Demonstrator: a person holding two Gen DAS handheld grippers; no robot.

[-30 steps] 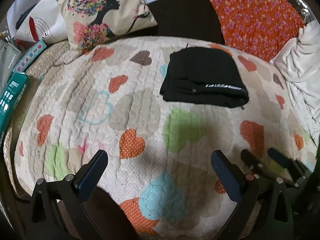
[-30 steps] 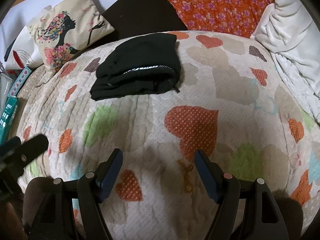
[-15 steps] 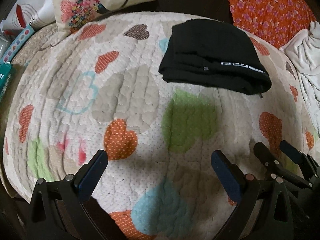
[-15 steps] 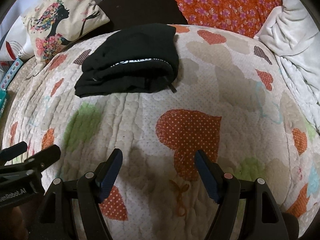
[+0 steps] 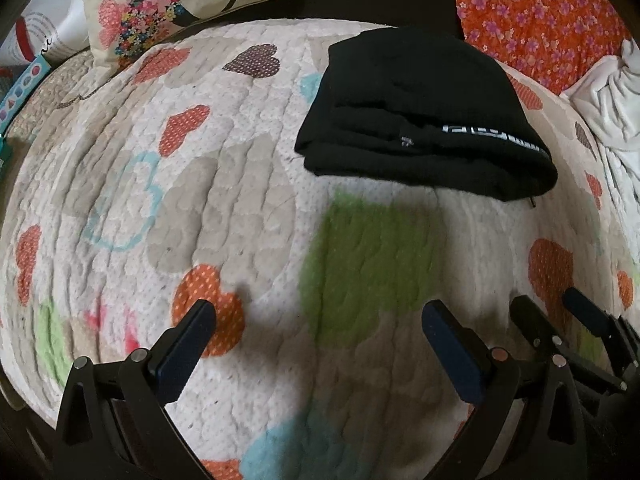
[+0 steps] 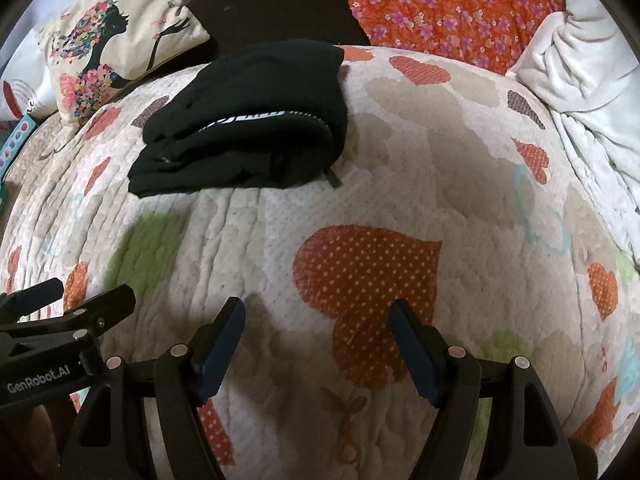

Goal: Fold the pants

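Observation:
Black pants [image 5: 420, 116] lie folded into a compact stack on the heart-patterned quilt [image 5: 240, 208], a white lettered waistband showing along the near fold. In the right wrist view the same pants [image 6: 248, 120] sit at upper left. My left gripper [image 5: 316, 320] hovers over the quilt well short of the pants, jaws wide apart with nothing between them. My right gripper [image 6: 318, 314] is open too, above an orange heart, empty. Each gripper shows at the edge of the other's view: the right gripper [image 5: 556, 312], the left gripper [image 6: 92, 288].
A cushion printed with a floral silhouette [image 6: 116, 52] leans at the back left. An orange flowered cloth [image 6: 448, 4] and a white blanket [image 6: 588, 80] lie at the back right. Boxes [image 5: 20, 88] rest along the left edge of the bed.
Both grippers have come down and nearer to the quilt, so the pants look larger and closer. Jaw spacing is unchanged. The pants have not moved.

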